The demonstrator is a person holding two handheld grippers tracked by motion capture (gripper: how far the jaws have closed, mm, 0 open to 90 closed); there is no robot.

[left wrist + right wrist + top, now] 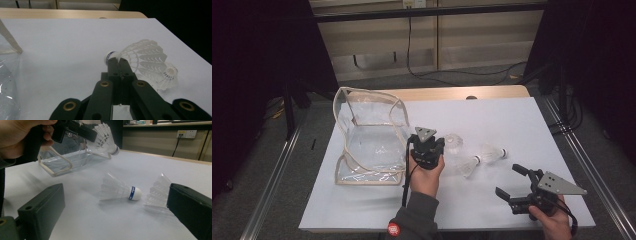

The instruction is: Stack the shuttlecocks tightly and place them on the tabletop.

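Pinching a shuttlecock (142, 56) by its feathers in the pressed-together left gripper (119, 62), cork ahead of the jaws, likely for bagging in the clear pouch (368, 137); right gripper (512, 181) spread, waiting.

In the right gripper view, we see the far shuttlecock (157, 192) with its cork hidden behind that gripper's own jaw. In the left gripper view, the transparent bag (6, 82) is cut by the left edge. From above, the left gripper (428, 145) covers its held shuttlecock's (453, 142) cork.
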